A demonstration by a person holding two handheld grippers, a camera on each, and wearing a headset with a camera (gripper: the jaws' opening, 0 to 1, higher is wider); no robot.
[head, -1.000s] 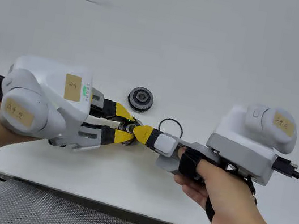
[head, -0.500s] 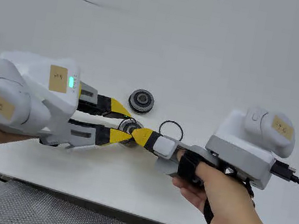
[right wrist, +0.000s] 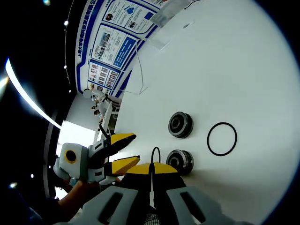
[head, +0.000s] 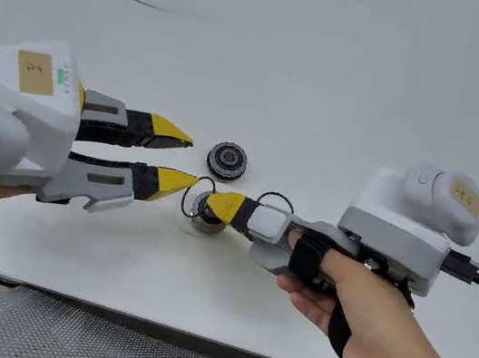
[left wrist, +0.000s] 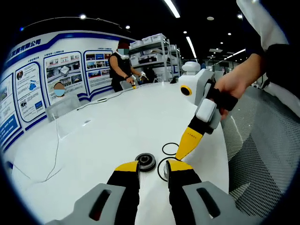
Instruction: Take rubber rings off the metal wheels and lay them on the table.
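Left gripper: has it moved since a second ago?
Yes. The left gripper has drawn back to the left, away from the far wheel, which stayed put.

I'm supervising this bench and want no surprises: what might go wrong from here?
1. The rubber ring hangs loosely at one tip of the open left tongs; it may slip off before being laid down deliberately.
2. The shut right tongs press their tip on the near wheel; pulling away could nudge it toward the edge of the table.
3. The hanging ring may land on the second ring lying there.
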